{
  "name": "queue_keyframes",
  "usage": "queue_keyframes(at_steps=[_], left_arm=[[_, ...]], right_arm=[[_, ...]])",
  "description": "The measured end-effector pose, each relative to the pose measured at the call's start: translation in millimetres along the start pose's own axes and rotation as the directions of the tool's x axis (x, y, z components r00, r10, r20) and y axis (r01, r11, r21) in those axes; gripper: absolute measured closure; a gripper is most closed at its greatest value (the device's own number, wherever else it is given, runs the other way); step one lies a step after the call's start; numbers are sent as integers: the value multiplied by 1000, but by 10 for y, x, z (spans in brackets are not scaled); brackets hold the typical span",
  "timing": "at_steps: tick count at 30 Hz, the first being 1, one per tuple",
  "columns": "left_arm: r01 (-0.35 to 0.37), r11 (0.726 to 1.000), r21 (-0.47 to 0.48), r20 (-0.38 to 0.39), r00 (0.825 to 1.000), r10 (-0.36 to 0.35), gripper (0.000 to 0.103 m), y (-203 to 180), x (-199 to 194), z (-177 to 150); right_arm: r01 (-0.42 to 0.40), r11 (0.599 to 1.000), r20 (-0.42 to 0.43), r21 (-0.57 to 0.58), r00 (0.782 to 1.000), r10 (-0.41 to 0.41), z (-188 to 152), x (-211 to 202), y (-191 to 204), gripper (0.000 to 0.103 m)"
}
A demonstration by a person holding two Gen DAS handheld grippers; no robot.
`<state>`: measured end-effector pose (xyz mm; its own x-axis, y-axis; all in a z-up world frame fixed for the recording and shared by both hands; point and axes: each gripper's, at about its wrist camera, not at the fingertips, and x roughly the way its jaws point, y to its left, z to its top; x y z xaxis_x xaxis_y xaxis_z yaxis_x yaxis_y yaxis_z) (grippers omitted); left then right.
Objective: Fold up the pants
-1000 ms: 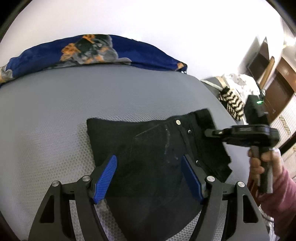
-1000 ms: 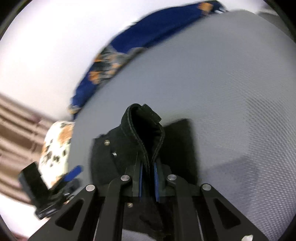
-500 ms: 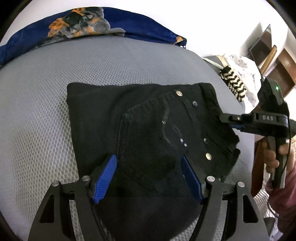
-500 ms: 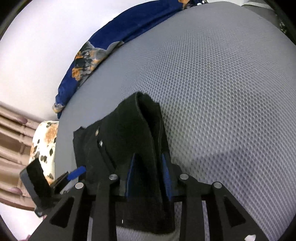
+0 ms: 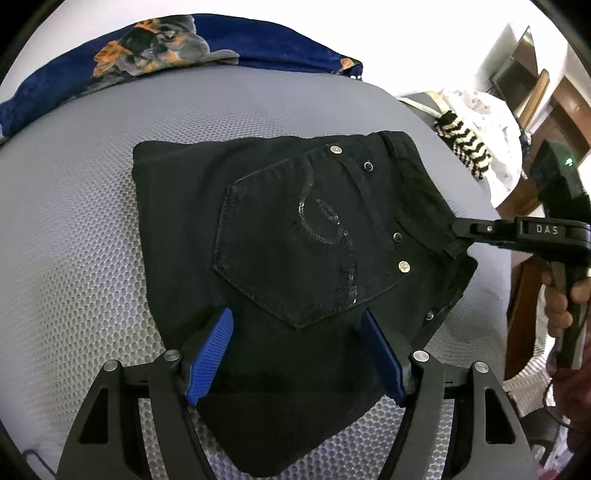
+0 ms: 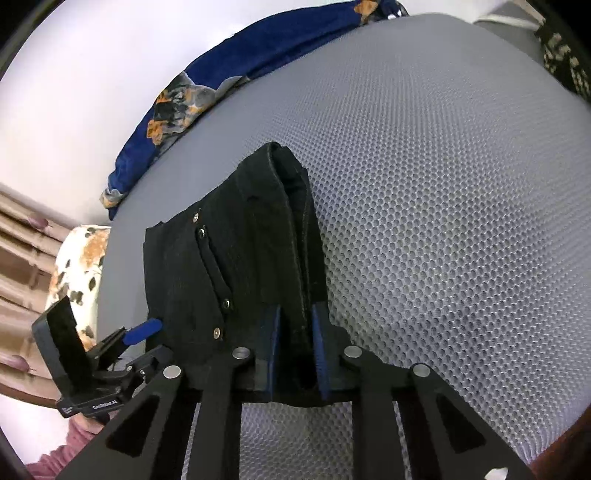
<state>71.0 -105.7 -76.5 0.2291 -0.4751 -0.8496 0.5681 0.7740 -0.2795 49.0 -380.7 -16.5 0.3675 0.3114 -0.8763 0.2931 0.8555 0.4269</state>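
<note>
The left tongs point(image 5: 297, 350) hover with jaws apart above the near part of the folded black pants point(image 5: 280, 236), touching nothing. The pants lie flat on the grey mesh bed point(image 5: 81, 229), back pocket up. At their right edge, the right tongs point(image 6: 298, 350), jaws just closing, clamp the waistband.

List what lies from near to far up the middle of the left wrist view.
Left hand-held gripper → black pants → bare grey mattress → blue patterned blanket → white wall.
</note>
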Motion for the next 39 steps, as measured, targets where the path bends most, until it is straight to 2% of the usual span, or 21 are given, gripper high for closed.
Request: queue_keyframes(at_steps=[6,17,24,34,39], left_arm=[[-81,996,42,-6,997,81,32,-100,36,-13],[-110,992,65,-14,994,112,32,-120,19,-47],[-138,985,107,-42,989,143,32,-151,78,-123],[-154,984,91,-42,987,158,31,-167,87,-121],[-165,983,82,-42,985,169,30,-169,85,-107]], right_arm=[[68,997,33,-42,997,-67,-41,-27,104,91],[100,993,63,-63,993,-96,-128,-214,221,93],[135,989,35,-55,990,-133,-182,-70,104,93],[108,994,5,-18,994,-108,-177,58,-28,92],[94,995,-4,-11,996,-94,-135,62,-39,87]])
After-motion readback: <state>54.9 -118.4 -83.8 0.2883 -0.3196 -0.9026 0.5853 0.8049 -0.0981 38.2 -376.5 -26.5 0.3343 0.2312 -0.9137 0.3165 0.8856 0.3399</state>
